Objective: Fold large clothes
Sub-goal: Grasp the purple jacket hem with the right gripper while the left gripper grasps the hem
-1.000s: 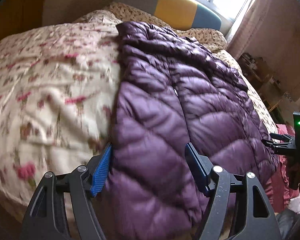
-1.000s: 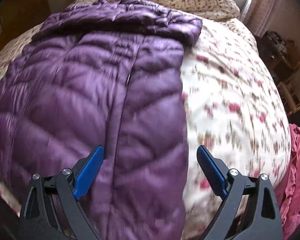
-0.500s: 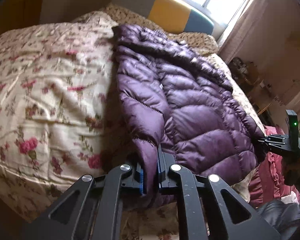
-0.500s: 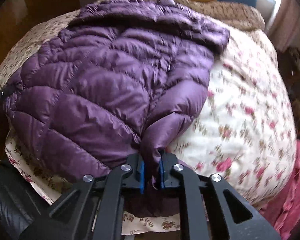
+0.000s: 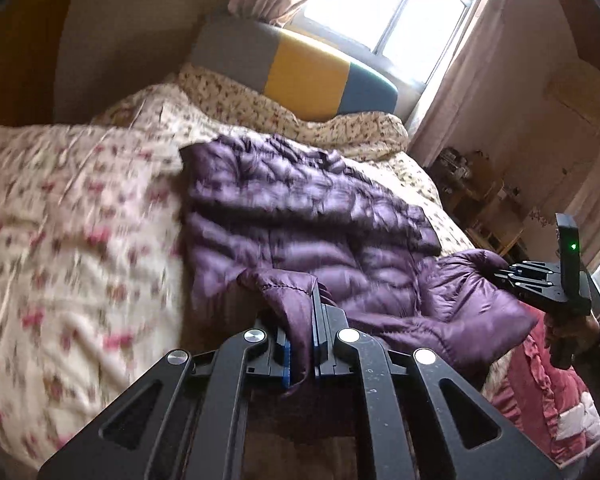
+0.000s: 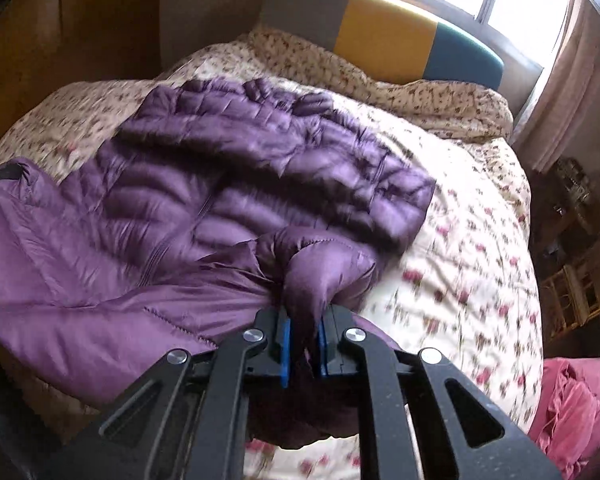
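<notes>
The purple puffer jacket (image 5: 300,216) spreads ahead of both tools across the floral quilt (image 5: 68,240), its near hem pinched in the left gripper (image 5: 300,344) and right gripper (image 6: 302,344), both angled downward; only the left view shows the hand (image 5: 568,336) gripping the right tool

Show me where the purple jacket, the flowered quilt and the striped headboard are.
purple jacket (image 6: 228,184), right wrist view, quilted front.
flowered quilt (image 6: 472,264), right wrist view, bare top.
striped headboard (image 5: 308,76), left wrist view, yellow panel.
</notes>
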